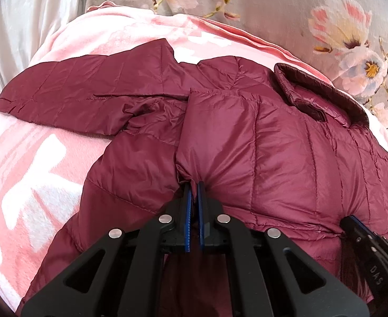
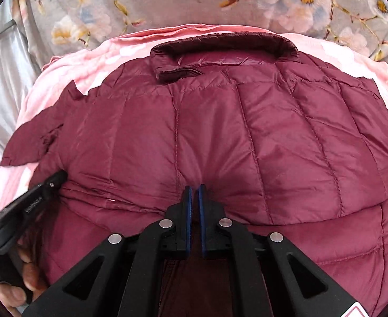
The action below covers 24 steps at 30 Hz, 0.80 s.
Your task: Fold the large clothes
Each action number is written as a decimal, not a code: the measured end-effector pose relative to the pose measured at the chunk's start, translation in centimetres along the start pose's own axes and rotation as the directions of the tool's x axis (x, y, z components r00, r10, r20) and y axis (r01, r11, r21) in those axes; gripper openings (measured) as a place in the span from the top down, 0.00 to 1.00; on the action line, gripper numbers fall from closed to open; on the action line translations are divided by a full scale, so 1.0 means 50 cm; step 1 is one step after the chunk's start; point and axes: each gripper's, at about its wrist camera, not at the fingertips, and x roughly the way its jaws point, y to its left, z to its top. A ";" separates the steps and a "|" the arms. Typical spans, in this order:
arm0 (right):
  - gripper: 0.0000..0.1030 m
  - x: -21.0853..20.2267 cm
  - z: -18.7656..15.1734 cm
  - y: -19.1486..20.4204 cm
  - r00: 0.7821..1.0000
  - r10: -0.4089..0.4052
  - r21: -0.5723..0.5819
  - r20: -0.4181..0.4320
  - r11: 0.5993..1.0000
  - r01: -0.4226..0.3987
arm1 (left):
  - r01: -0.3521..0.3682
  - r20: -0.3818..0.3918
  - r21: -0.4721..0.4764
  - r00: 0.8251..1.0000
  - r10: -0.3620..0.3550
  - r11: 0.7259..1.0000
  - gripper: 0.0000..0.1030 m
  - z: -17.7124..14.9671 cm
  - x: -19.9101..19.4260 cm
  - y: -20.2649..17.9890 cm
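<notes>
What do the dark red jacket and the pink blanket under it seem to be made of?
Jacket: probably thin nylon or polyester shell with padded filling; it has a slight sheen, fine wrinkles and puffy stitched panels.
Blanket: probably soft fleece or plush; its surface is matte and fuzzy, with a white pattern.

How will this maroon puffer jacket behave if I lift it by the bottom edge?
The puffer jacket will probably sag and drape: its sleeve already lies limp on the pink blanket. Its quilted, puffy panels suggest it's light for its bulk. The glossy shell may slip, though both grippers look pinched onto fabric.
</notes>
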 end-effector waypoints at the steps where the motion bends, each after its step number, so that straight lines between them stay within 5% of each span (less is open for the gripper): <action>1: 0.96 0.000 -0.003 0.003 1.000 -0.010 -0.009 0.005 1.000 0.010 | 0.000 0.000 0.000 1.000 0.000 1.000 0.96 0.000 0.000 0.000; 7: 0.96 0.003 -0.007 0.017 0.999 -0.050 -0.044 0.018 0.998 0.051 | 0.013 -0.009 -0.003 1.000 -0.013 1.000 0.96 0.001 -0.001 0.004; 12: 0.97 0.003 -0.004 0.011 0.999 -0.042 -0.037 0.022 0.998 0.042 | 0.128 0.029 -0.144 0.992 -0.125 0.981 0.94 0.021 -0.049 0.083; 14: 0.97 0.003 -0.004 0.008 0.999 -0.034 -0.028 0.023 0.999 0.034 | 0.094 0.111 -0.179 0.991 -0.075 0.979 0.93 0.049 -0.099 0.147; 15: 0.97 0.003 -0.004 0.010 0.999 -0.037 -0.030 0.024 0.999 0.038 | 0.079 0.134 -0.194 0.990 -0.053 0.978 0.80 0.062 -0.115 0.174; 16: 0.97 0.003 -0.004 0.012 0.999 -0.043 -0.034 0.025 0.998 0.044 | 0.058 0.155 -0.215 0.988 -0.025 0.975 0.53 0.079 -0.130 0.211; 18: 0.97 0.003 -0.004 0.017 0.998 -0.056 -0.044 0.028 0.997 0.057 | -0.003 0.184 -0.286 0.981 0.058 0.958 0.28 0.117 -0.146 0.300; 22: 0.97 0.002 -0.005 0.021 0.997 -0.072 -0.055 0.031 0.996 0.073 | -0.162 0.147 -0.447 0.957 0.251 0.880 0.29 0.168 -0.124 0.492; 24: 0.97 0.003 -0.005 0.023 0.996 -0.079 -0.059 0.033 0.995 0.081 | -0.180 0.093 -0.528 0.959 0.268 0.830 0.30 0.179 -0.092 0.579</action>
